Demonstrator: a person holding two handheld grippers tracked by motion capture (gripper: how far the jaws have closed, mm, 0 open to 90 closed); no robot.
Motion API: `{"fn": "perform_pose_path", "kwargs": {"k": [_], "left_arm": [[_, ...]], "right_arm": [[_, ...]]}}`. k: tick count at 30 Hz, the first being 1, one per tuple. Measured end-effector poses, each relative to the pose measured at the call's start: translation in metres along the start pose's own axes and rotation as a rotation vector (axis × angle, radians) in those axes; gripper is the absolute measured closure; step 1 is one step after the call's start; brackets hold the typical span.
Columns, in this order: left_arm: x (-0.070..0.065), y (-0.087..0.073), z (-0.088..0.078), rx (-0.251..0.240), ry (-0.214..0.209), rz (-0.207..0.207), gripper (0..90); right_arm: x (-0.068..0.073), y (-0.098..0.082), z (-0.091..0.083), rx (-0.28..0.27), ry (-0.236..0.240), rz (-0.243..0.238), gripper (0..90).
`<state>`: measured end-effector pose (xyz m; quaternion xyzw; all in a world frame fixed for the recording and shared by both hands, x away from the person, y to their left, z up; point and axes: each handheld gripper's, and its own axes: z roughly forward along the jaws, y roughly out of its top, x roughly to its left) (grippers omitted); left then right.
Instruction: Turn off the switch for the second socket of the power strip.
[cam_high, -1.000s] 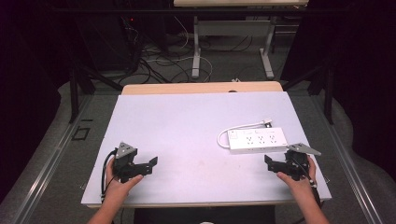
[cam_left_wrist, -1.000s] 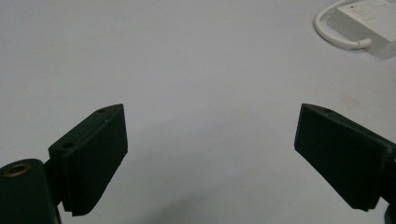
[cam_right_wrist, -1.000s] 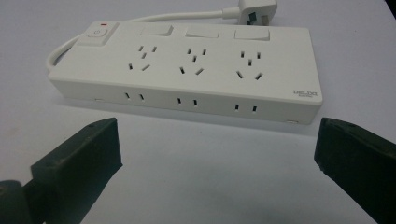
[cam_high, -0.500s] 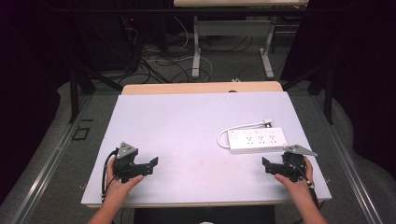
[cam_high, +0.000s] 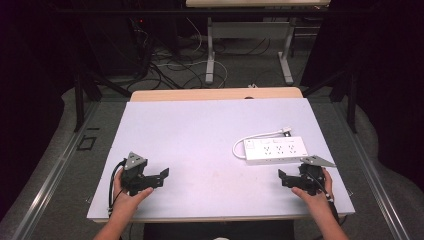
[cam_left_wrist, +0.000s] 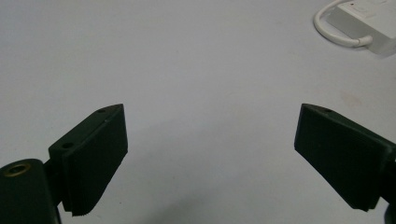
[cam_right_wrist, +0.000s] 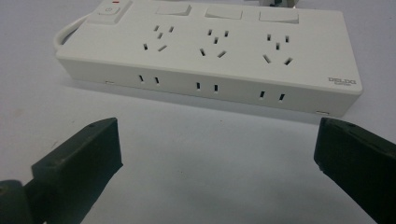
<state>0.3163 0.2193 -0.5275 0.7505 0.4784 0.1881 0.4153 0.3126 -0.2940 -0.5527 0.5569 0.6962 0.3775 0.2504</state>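
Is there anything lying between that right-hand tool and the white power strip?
No. In the right gripper view, only bare table lies between the open right tool and the power strip.

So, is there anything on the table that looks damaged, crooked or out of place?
Nothing stands out. The white power strip lies flat on the table, its cord curled beside it, with no visible damage. The left gripper and right gripper are both open and apart from it.

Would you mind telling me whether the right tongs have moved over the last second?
Yes. The right tongs have slid slightly toward the person, away from the power strip, which stayed put on the table.
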Motion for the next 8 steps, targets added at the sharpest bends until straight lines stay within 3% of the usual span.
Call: {"fn": "perform_pose_path", "kwargs": {"k": [8], "left_arm": [[0.0006,-0.0003,0.0004,-0.005,0.004,-0.003,9.5]], "right_arm": [[0.0009,-0.0007,0.0009,0.011,-0.003,-0.002,0.6]]}}
